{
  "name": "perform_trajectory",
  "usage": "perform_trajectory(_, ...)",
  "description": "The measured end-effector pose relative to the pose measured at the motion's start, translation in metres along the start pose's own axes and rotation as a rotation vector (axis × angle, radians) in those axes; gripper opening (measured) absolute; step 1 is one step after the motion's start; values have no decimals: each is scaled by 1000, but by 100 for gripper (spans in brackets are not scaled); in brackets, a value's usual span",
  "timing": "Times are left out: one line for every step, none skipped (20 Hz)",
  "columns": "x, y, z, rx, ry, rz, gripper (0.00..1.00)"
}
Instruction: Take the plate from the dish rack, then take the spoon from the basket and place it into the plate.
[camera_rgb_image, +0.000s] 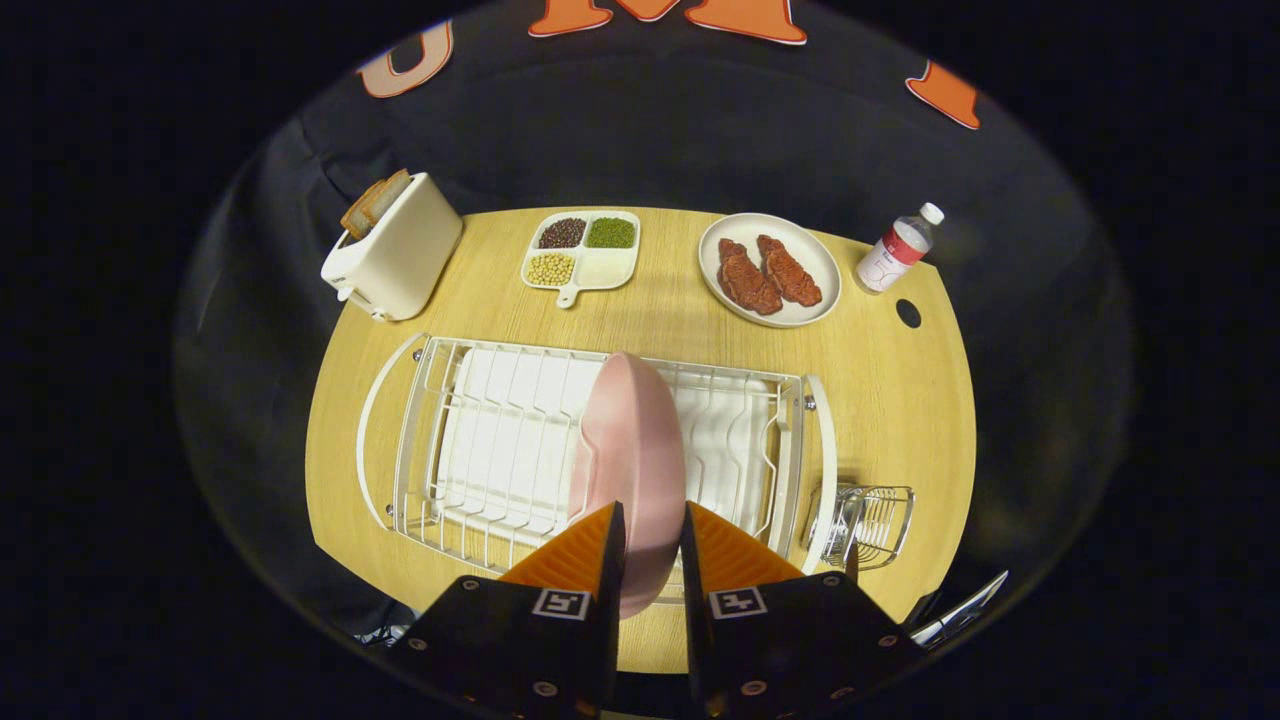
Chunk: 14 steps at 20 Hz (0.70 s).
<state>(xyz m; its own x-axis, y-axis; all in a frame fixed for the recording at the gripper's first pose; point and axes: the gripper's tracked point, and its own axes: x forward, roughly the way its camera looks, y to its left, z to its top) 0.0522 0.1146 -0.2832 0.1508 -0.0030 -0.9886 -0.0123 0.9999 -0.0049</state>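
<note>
Pink and glossy, the plate (632, 450) stands on edge in the white wire dish rack (440, 440), its near rim caught between the jaws of the gripper (652, 535), which pinch it from both sides. The rack sits on the pale wood tabletop (900, 400), and the small wire basket (868, 522) hangs at the rack's right end; something thin and metallic stands in it, likely the spoon, though it is too small to be sure. Beyond the rack lie a toaster (395, 258), a divided dish of beans (584, 250), a plate of meat (768, 270) and a bottle (898, 248). To do this step well, I judge the plate should be lifted straight up along the rack's wires, kept upright until its lower rim clears them, with a firm squeeze since glazed rims slip.
</note>
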Motion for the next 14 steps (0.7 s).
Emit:
perform_trajectory(-4,-1,4,-3,-22,-9,26)
perform_trajectory(-7,2,5,-10,-27,-4,26)
perform_trajectory(-9,1,4,-25,-29,-18,25)
perform_trajectory(-11,0,4,-33,-33,-30,24)
perform_trajectory(-14,-2,5,-44,-41,-47,24)
perform_trajectory(-16,-6,9,-63,-60,-73,24)
perform_trajectory(-19,-10,12,-77,-71,-94,24)
perform_trajectory(-21,-14,18,-87,-92,-113,24)
perform_trajectory(-28,-14,21,-90,-101,-114,20)
perform_trajectory(-31,-10,23,-86,-103,-91,17)
perform_trajectory(-34,-5,21,-77,-101,-61,14)
perform_trajectory(-38,-2,18,-68,-99,-35,13)
perform_trajectory(-42,-2,16,-64,-104,-19,11)
perform_trajectory(-48,-1,17,-62,-115,-7,11)
